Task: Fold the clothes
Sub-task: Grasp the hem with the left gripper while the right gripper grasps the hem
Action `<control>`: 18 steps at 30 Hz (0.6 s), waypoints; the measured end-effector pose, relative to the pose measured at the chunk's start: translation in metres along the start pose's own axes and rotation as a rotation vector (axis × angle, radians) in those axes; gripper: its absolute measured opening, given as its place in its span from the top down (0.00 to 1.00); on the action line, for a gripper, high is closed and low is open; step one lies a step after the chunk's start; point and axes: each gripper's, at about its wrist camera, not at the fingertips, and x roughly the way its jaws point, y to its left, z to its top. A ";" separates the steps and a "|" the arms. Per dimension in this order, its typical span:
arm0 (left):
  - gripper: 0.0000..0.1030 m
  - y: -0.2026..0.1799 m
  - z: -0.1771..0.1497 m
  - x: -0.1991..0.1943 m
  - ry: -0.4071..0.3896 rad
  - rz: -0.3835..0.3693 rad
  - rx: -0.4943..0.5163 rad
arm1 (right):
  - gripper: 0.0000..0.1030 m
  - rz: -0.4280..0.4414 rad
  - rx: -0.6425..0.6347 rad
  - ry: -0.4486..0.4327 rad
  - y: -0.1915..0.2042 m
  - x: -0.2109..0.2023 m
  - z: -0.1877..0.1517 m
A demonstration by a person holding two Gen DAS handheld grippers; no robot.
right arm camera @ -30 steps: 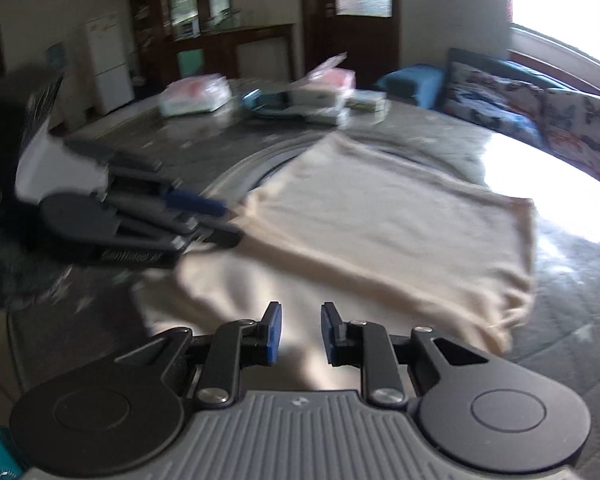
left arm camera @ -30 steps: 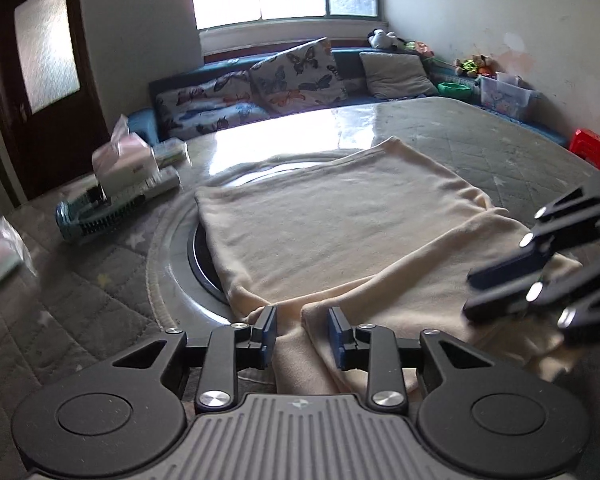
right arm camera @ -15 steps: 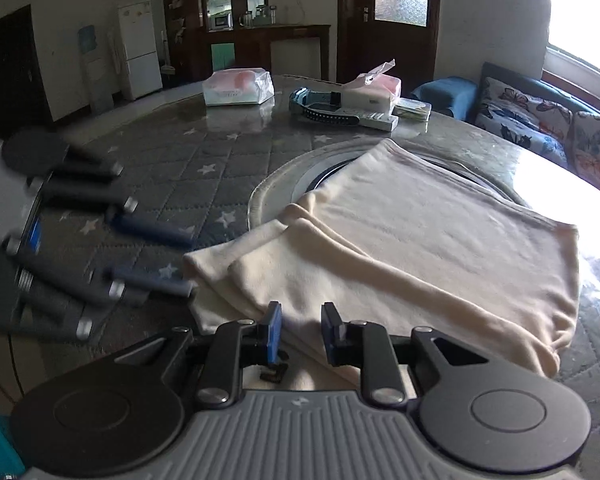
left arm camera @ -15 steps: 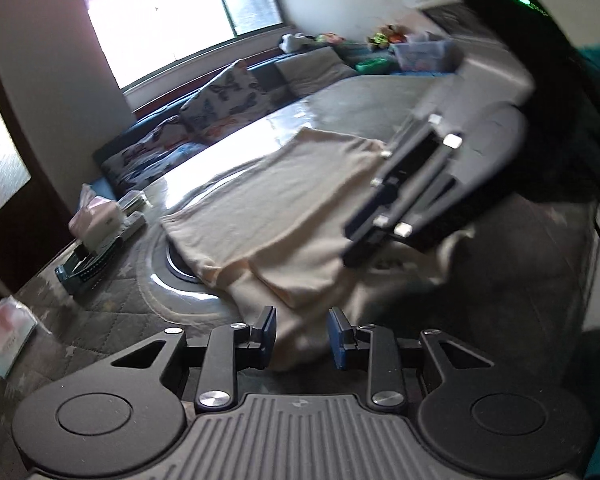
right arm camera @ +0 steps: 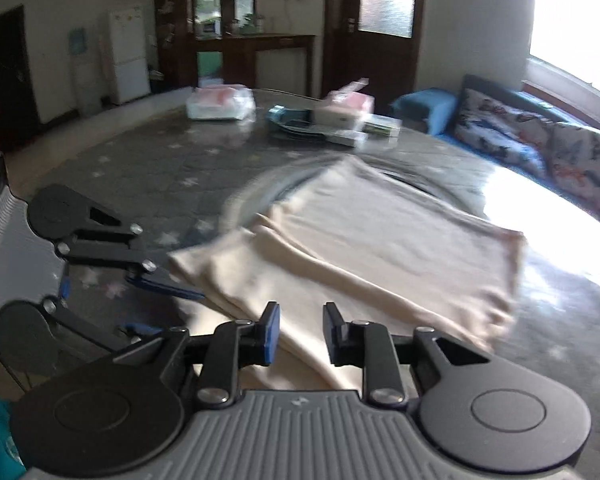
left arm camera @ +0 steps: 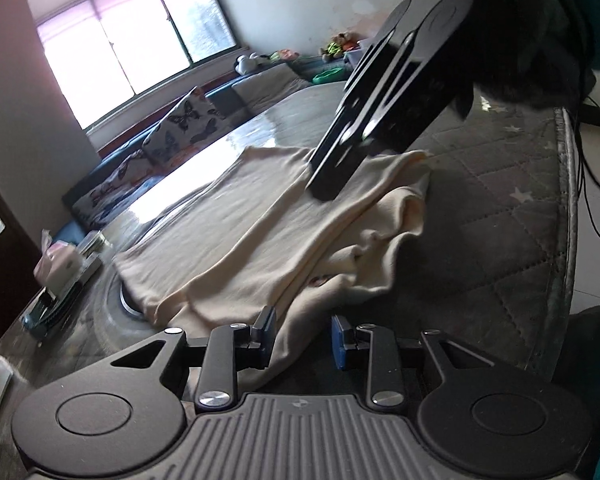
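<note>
A cream garment [right arm camera: 384, 248] lies part-folded on the table [right arm camera: 172, 176] — at 12 o'clock of both grippers. Left gripper [left arm camera: 303, 338] and right gripper [right arm camera: 297, 334] are released, holding nothing. Since half a second ago the garment's 5 o'clock corner is more bunched — both grippers have shifted.

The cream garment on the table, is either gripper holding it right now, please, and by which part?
Nothing is held: the left gripper and right gripper are both open above the garment, near its edge.

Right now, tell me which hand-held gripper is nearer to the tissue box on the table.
Left. The left hand-held gripper is at the cream cloth's near corner, on the tissue box's side. The right hand-held gripper is over the cloth's opposite side, farther away.
</note>
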 end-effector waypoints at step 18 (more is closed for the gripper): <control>0.89 0.052 0.027 0.019 -0.016 -0.010 -0.219 | 0.57 -0.088 -0.231 0.022 0.011 0.015 -0.034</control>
